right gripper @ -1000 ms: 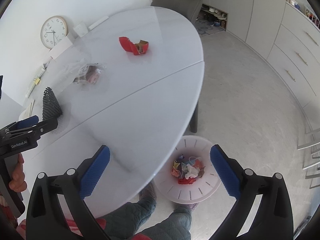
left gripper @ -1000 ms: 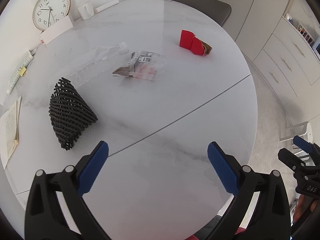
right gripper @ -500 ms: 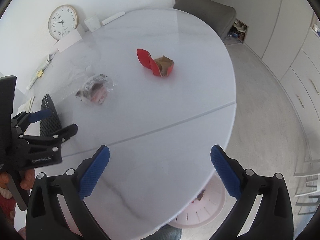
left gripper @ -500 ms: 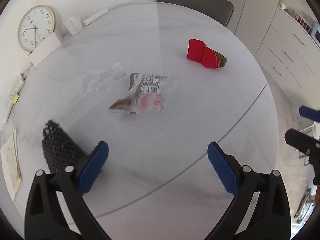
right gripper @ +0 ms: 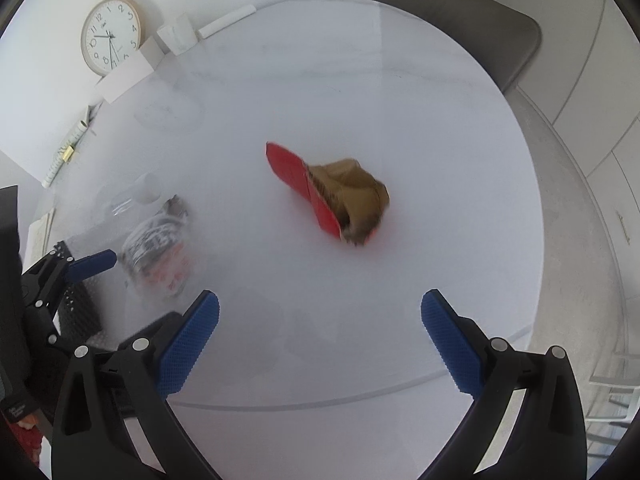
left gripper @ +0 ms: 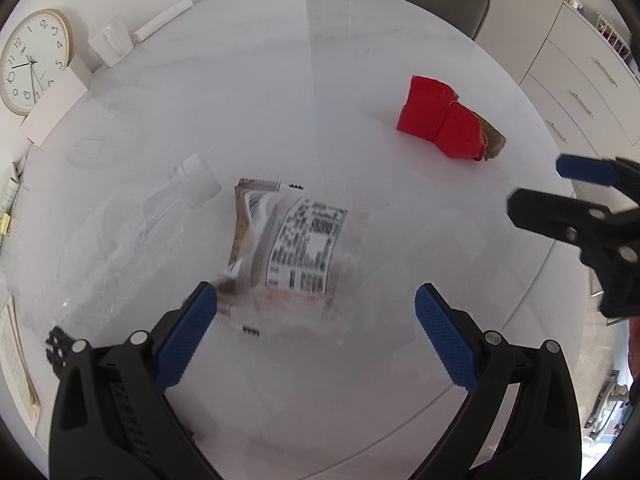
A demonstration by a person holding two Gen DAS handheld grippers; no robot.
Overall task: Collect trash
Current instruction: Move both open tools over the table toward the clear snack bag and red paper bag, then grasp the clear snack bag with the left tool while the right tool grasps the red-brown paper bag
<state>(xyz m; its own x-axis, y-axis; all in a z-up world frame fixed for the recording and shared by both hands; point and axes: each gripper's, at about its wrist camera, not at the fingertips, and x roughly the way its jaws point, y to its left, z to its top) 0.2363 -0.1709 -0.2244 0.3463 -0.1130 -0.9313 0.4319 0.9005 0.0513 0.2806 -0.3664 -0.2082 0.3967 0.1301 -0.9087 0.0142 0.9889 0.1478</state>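
A clear plastic wrapper with a printed label [left gripper: 292, 252] lies on the white round table [left gripper: 320, 100], just ahead of my open, empty left gripper [left gripper: 316, 300]. It also shows in the right wrist view [right gripper: 158, 248]. A torn red carton with a brown inside [right gripper: 332, 188] lies mid-table, ahead of my open, empty right gripper [right gripper: 320, 304]; it shows in the left wrist view [left gripper: 448, 124]. A crushed clear bottle with a white cap [left gripper: 160, 216] lies left of the wrapper. A black mesh sleeve [left gripper: 58, 344] sits at the lower left.
A wall clock [right gripper: 110, 36], a white box [right gripper: 124, 74] and a white cup [right gripper: 178, 34] stand at the table's far left. A grey chair [right gripper: 472, 24] stands behind the table. White drawers [left gripper: 580, 80] line the right. Papers [left gripper: 16, 360] lie at the left edge.
Both grippers have moved forward over the table. The left has closed in on the wrapper, the right on the red carton. The pink bin on the floor has left the right view.
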